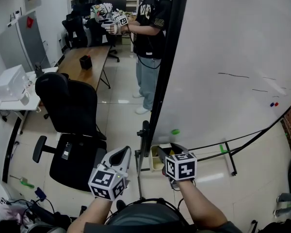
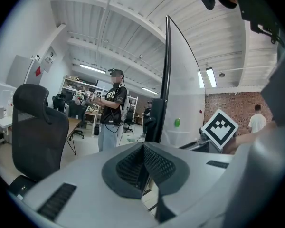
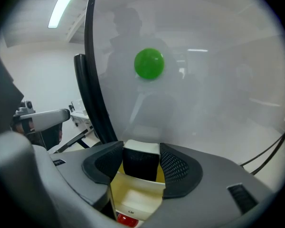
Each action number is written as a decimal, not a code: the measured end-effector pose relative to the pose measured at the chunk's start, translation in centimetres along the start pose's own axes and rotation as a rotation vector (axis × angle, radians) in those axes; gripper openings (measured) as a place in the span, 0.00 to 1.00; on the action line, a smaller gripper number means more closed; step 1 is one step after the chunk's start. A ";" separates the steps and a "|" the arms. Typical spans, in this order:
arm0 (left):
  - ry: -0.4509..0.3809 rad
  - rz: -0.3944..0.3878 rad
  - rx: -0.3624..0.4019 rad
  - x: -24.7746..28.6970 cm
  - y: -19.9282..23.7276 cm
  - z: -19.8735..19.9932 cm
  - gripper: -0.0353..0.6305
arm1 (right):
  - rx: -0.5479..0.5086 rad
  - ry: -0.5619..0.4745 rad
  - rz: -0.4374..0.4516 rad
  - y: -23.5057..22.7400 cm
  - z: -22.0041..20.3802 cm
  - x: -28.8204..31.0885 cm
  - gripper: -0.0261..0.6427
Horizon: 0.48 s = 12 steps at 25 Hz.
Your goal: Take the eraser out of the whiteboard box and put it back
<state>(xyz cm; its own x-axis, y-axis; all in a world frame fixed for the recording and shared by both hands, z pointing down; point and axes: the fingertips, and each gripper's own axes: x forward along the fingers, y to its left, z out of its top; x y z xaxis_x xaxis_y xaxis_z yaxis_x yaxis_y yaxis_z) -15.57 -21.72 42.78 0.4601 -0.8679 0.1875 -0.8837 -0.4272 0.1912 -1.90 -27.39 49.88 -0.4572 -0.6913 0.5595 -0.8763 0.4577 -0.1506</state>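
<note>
In the right gripper view a black-felt eraser (image 3: 140, 165) with a white top stands upright between the pads of my right gripper (image 3: 141, 150), and both pads touch its sides. It sits over the pale yellow whiteboard box (image 3: 133, 198), which hangs at the foot of the whiteboard (image 1: 223, 57). The head view shows the right gripper (image 1: 164, 152) at that box (image 1: 155, 161), below a green magnet (image 1: 175, 131). My left gripper (image 1: 122, 152) hovers to the left of the board's black edge. Its pads (image 2: 143, 148) meet with nothing between them.
A black office chair (image 1: 70, 110) stands close on the left, with a wooden desk (image 1: 85, 64) behind it. A person (image 1: 150, 28) with two grippers stands beyond the board's edge. The board's stand bars (image 1: 228, 159) cross the floor. A red object (image 3: 128, 218) lies in the box.
</note>
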 end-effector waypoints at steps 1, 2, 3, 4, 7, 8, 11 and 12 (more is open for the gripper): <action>-0.001 0.000 0.002 -0.1 0.0 0.1 0.10 | 0.005 -0.017 0.006 0.0 0.5 -0.4 0.45; -0.002 0.001 0.003 -0.1 -0.1 0.2 0.10 | 0.009 -0.034 0.014 0.0 1.0 -0.9 0.45; -0.003 0.002 0.003 -0.2 -0.2 0.3 0.10 | 0.011 -0.054 0.022 0.1 1.6 -1.5 0.45; -0.004 0.002 0.001 -0.2 -0.3 0.5 0.10 | 0.012 -0.074 0.030 0.2 2.3 -2.2 0.45; -0.020 -0.007 -0.006 -0.5 -0.9 1.6 0.10 | 0.014 -0.152 0.052 0.4 4.6 -4.5 0.45; -0.031 -0.014 -0.003 -0.6 -1.2 2.2 0.10 | 0.016 -0.186 0.059 0.5 5.5 -5.5 0.44; -0.069 -0.036 0.021 -1.0 -2.1 4.2 0.10 | 0.019 -0.288 0.076 0.6 8.4 -8.4 0.44; -0.082 -0.042 0.028 -1.2 -2.3 4.9 0.10 | 0.016 -0.317 0.080 0.6 9.2 -9.4 0.44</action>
<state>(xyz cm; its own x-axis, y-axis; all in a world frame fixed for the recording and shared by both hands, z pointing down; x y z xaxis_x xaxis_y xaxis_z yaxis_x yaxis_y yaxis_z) -14.47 -20.96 37.38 0.4890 -0.8665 0.1002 -0.8665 -0.4693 0.1703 0.50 -25.82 37.04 -0.5472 -0.7941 0.2645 -0.8367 0.5105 -0.1984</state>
